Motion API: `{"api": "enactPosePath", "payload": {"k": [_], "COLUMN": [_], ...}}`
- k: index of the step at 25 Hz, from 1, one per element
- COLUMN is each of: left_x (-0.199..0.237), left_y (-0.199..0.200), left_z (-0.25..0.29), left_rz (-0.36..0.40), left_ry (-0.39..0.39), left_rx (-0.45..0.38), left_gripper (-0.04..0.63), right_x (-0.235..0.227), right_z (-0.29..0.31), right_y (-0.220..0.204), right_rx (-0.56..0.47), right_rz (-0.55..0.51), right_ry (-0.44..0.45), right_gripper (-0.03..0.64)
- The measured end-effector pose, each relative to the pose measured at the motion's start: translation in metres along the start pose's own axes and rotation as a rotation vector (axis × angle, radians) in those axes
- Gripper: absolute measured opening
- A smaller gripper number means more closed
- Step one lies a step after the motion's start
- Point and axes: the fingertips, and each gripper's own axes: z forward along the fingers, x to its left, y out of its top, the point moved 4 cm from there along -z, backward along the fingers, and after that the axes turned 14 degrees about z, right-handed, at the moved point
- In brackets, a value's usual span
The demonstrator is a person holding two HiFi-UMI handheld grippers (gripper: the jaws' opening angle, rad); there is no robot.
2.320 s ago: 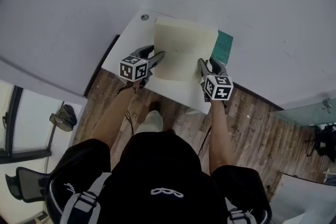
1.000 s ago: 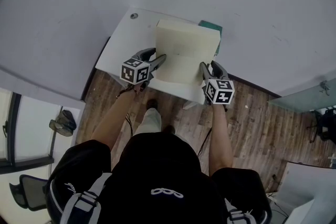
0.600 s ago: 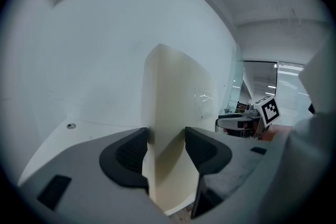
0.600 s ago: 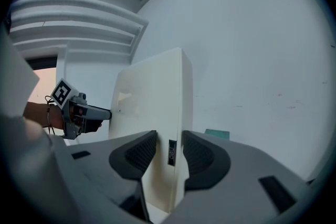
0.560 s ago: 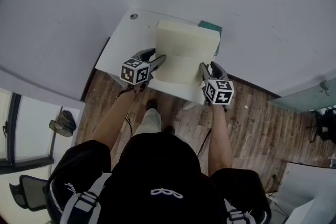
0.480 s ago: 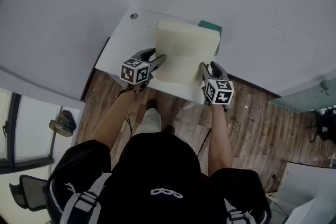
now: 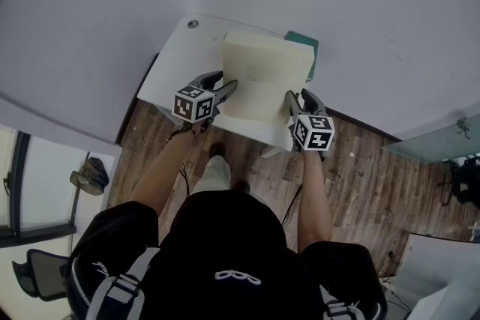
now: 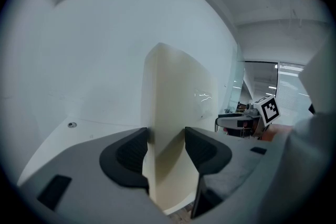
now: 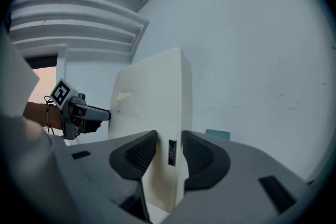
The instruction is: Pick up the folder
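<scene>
Bright, even light — fisheye-bent gripper views with dark corners, a soft shadow low on the folder [image 8: 176, 107].

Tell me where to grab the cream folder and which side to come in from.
Take the folder by its two opposite side edges, one gripper coming in from each side. It is a wide, flat slab, thin enough at the edge to fit between the jaws. The left gripper and right gripper already pinch it this way, which should keep it from tipping.
</scene>
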Motion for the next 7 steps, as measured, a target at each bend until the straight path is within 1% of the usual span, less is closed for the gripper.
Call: {"api": "enactPosePath", "payload": {"k": [7], "left_x": [0.0029], "left_y": [-0.004], "left_z": [-0.0045], "left_rz": [-0.005], "left_ry": [-0.004], "left_rx": [0.003], "left_gripper": [0.225], "right_x": [0.0051], "right_z": [0.0018], "right_y": [-0.0029], "right_rx": [0.004], "right_rz": [-0.002], "right_ry": [0.001], "right_gripper": [0.173]}}
